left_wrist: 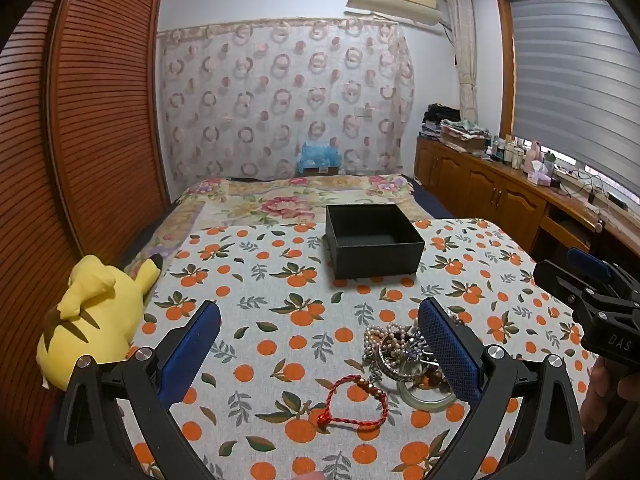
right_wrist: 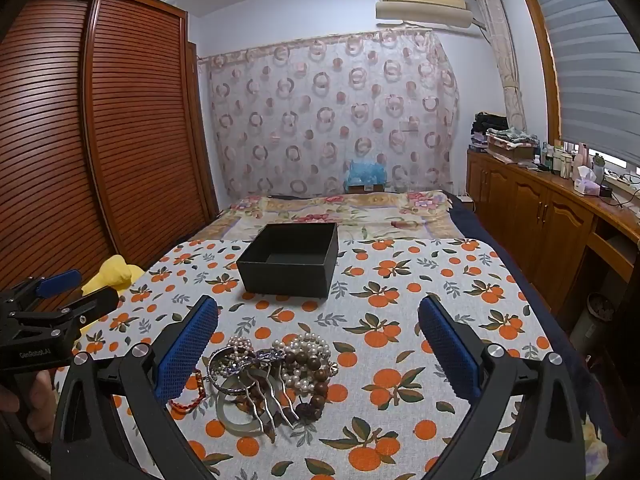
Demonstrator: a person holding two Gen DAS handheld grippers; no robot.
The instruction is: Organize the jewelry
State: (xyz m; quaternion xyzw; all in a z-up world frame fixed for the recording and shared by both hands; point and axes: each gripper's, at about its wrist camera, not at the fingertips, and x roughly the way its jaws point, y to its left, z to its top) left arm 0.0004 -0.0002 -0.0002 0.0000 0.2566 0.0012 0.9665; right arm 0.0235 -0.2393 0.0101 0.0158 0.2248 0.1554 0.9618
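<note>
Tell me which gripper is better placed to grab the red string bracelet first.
Left, probably. The red string bracelet lies between the open left gripper fingers, while for the right gripper it sits behind its left finger.

Matt black box (right_wrist: 290, 258), printed cloth cover (right_wrist: 420, 300), glossy pearl beads (right_wrist: 308, 344)

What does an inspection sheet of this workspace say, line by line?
Surface: orange-print cloth over the bed.
Job's things: open black box, empty as far as seen; jewelry pile in front of it; red bracelet beside the pile.
Clutter: yellow plush at the cloth's left edge.
Grippers: left gripper and right gripper open, holding nothing.
Cables: wires on the cabinet.
Surroundings: wardrobe, curtain, window blind.
</note>
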